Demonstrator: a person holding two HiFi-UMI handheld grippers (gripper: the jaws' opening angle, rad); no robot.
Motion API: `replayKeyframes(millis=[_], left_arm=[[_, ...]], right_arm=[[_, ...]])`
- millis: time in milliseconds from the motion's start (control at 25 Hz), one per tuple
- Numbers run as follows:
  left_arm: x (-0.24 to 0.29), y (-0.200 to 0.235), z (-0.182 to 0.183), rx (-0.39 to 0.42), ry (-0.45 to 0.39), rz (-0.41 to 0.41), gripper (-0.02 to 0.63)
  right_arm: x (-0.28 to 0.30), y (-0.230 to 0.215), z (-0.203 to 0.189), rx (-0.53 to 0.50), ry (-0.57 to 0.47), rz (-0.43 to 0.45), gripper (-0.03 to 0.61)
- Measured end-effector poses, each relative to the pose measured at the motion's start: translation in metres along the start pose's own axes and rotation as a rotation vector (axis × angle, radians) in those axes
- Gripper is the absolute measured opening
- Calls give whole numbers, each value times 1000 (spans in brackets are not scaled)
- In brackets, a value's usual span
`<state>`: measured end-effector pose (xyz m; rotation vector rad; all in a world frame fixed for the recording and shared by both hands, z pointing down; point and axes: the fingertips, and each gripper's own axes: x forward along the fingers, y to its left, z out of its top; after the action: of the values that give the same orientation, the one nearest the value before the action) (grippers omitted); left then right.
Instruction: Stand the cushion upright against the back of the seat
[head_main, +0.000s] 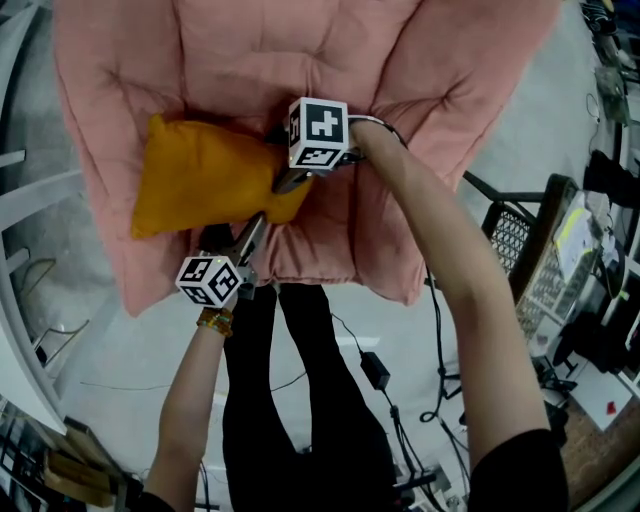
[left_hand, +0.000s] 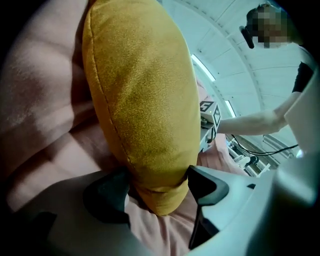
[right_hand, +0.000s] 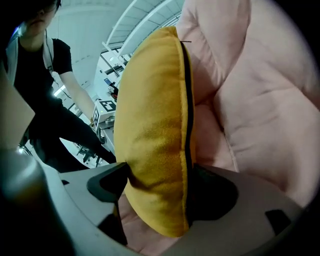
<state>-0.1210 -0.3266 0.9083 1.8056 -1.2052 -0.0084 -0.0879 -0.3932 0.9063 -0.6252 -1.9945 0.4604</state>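
No legible text, no labels, no brands, no numbers in any view

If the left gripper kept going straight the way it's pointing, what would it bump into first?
The yellow cushion. Its bottom corner sits between the jaws of the left gripper, so going straight on would push right into it. The pink seat padding lies behind it and would probably come next.

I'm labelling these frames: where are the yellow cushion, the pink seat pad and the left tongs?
yellow cushion (head_main: 195, 180): head view, its broad face.
pink seat pad (head_main: 450, 70): head view, bare quilted part.
left tongs (left_hand: 156, 181): left gripper view, midway between tips.
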Motion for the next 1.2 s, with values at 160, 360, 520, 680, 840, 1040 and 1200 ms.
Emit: replayKeyframes(millis=[160,360,520,680,840,1040,1200], left_arm=[[2,-2,4,24,4,5,341],[-5,-4,5,39,-2,12,298],[-8,-12,5,47,-4,14,287],[-13,-19,8,70,-5,5,282],[-15,-23,20,122,-6,-6,276],[-13,-29,34,211,19,-35,272],[-10,-36,38,261,48,-59,270]], right_arm=[[-3,1,0,15,-39,-28,393],[-4,9,3,31,-58,-41,353],[-10,18,0,54,-80,-58,336],[-15,27,0,78,-105,-82,336],[-23,29,0,137,-188,-120,334],[-34,31,-3,211,-289,-164,334],[-41,35,-7,222,-336,-199,336]])
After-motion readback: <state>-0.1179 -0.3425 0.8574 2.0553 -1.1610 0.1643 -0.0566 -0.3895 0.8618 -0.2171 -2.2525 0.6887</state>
